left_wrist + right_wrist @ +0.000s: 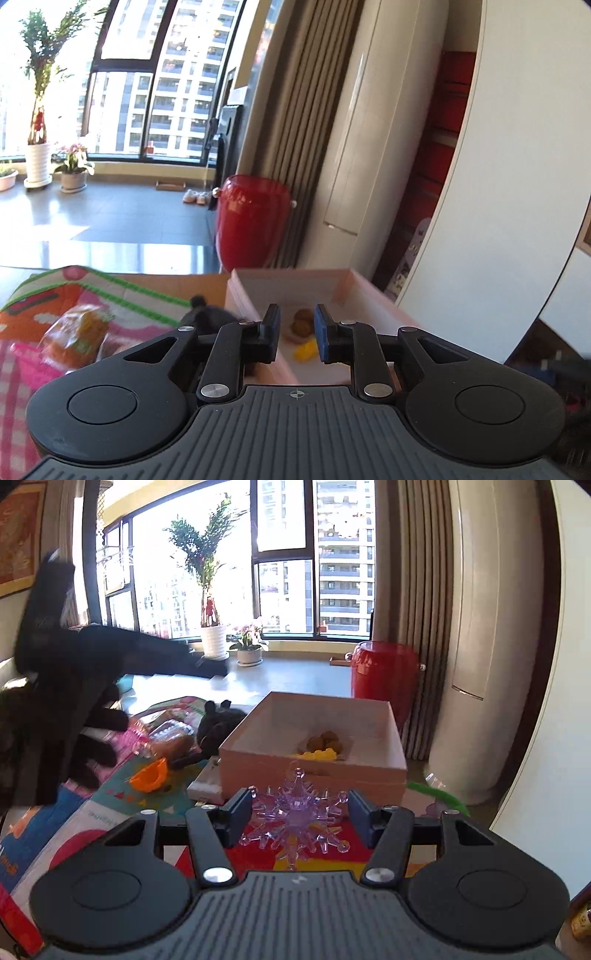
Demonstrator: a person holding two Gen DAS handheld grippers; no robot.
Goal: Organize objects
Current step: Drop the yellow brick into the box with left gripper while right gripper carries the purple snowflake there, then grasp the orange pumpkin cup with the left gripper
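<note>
Sorting into the open cardboard box is under way; the box sits toward the far right of the tabletop, which is covered by a bright patterned mat. Inside, near the far wall, lie brownish round pieces and a yellow piece, already stowed. Left of the box, loose on the mat: a black plush toy, a clear-wrapped snack pack, an orange cup-like item. The right gripper has its fingers clamped on a purple crystal star, held short of the box's near wall; judged step: carrying it to the box. Next move calls for lifting over the near rim, then releasing inside. The left gripper hangs above the box's near-left corner, fingers narrowly apart, nothing between them. Writing: small print on the mat's near-left edge, too blurred to read.
</note>
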